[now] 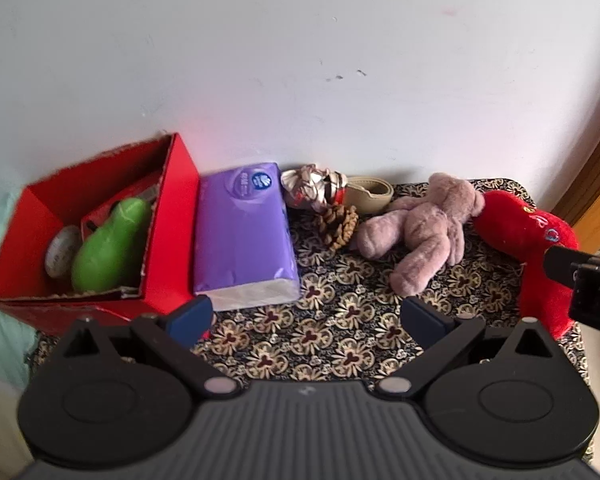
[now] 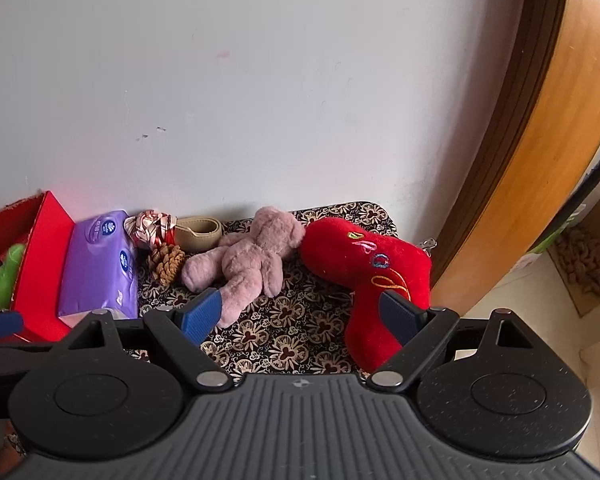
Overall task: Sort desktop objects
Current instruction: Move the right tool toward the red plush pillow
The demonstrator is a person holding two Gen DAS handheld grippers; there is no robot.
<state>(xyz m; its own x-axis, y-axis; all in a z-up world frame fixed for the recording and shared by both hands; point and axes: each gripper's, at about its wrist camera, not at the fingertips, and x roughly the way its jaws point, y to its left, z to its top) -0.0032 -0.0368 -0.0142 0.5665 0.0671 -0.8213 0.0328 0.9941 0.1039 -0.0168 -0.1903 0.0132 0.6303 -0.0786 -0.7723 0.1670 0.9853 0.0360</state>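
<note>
- Both pairs of jaws stand spread and hold nothing: left gripper hangs over the patterned cloth, right gripper before the grey-pink plush and red plush
- Red box at the left holds a green bottle; the purple tissue pack lies against its wall, a pine cone near
- Any pick would go best pinching a plush limb squarely
- Tissue pack's round blue logo is too small to read; the red plush's embroidery is not legible
</note>
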